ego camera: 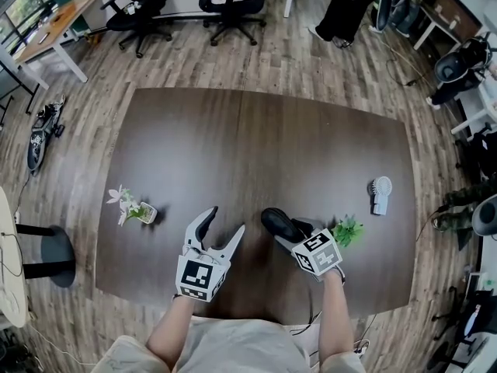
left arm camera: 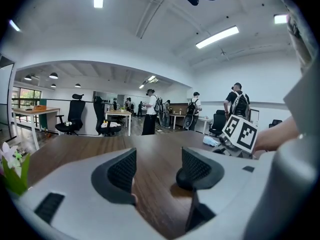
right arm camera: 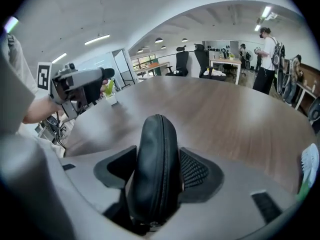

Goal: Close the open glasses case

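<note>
A black zip-up glasses case point(ego camera: 278, 222) lies on the dark wooden table point(ego camera: 264, 146), and its two halves are together. My right gripper point(ego camera: 290, 228) reaches down over it. In the right gripper view the case point(right arm camera: 156, 154) stands edge-on between the pads point(right arm camera: 196, 171), its zip line facing me, with a slim gap at the left pad; the jaws stand wide. My left gripper point(ego camera: 222, 228) hovers open to the case's left with nothing in it. In the left gripper view the left gripper point(left arm camera: 157, 169) frames only bare table.
A small potted flower point(ego camera: 136, 209) sits at the table's left. A green plant point(ego camera: 347, 230) stands just right of my right hand, and a white mini fan point(ego camera: 380, 193) farther right. Office chairs, desks and people stand beyond the table.
</note>
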